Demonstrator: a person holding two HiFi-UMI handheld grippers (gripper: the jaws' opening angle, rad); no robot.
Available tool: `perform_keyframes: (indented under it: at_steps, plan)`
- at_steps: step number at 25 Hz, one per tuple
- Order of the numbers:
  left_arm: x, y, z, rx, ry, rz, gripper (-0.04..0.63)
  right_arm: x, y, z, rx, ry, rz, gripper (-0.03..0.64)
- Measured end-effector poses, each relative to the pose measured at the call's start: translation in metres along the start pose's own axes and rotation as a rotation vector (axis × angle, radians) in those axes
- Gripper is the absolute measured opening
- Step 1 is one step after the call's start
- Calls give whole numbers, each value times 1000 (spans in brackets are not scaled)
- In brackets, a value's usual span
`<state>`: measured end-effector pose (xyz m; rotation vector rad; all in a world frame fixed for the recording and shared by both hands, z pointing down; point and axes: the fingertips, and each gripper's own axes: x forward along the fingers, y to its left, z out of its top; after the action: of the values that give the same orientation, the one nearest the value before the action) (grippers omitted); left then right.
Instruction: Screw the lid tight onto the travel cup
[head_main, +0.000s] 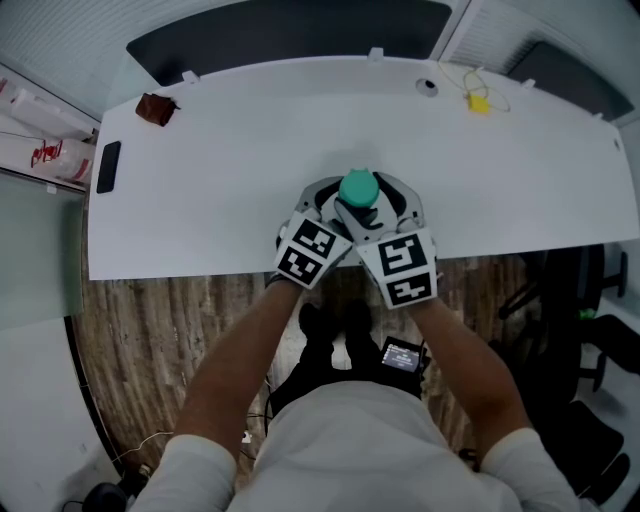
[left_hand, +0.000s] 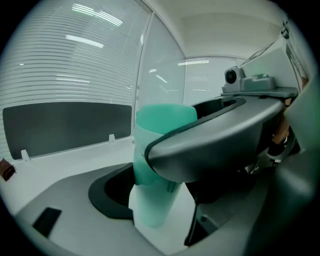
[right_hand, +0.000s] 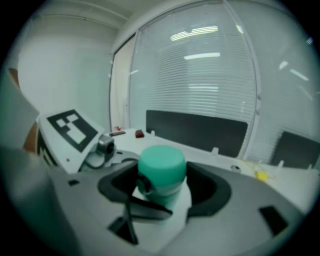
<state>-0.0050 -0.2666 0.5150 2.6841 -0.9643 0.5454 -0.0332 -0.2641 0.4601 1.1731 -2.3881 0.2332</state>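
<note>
**Two grippers, one green cup**

The travel cup (left_hand: 151, 220) stands on the white table (head_main: 220, 200), near the front edge and in the middle. Both grippers are around it.

The left gripper (left_hand: 159, 202) is closed on the lower part of the cup. The right gripper (right_hand: 162, 187) reaches across, and its jaws are closed on the green lid (right_hand: 161, 165) at the top. The two grippers are very close to each other here.

I think this is the turning step. To do it well, the low gripper should hold the cup hard so it cannot spin or slide on the table. The top gripper should turn the lid flat and level, not tipped. If the lid sits crooked, it could jam and never get tight. The top gripper can only turn a little way each time, so it may need to let go, turn back, and grab again. It should also take care not to bump the other gripper.

The cup stands straight up. Its long side goes up and down, with the bottom on the table and the lid pointing up.
</note>
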Motion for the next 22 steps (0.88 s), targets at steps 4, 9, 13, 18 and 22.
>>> perform_keyframes:
  at_steps: [4,9,13,18,22]
  plan:
    - [0,2,1,-6,-5,33,327,1,-1,0,32,5,-39,310]
    - [0,4,0,-9,-13,58,327,2,-1,0,44,3,-49,310]
    - [-1,3,0,-3,-5,43,327,2,-1,1,26,0,-36,310]
    - [-8,3,-2,-7,-1,30,327,2,-1,1,16,-2,-21,310]
    - [-16,5,-6,-27,-1,17,327,3,-2,1,10,-3,-12,310]
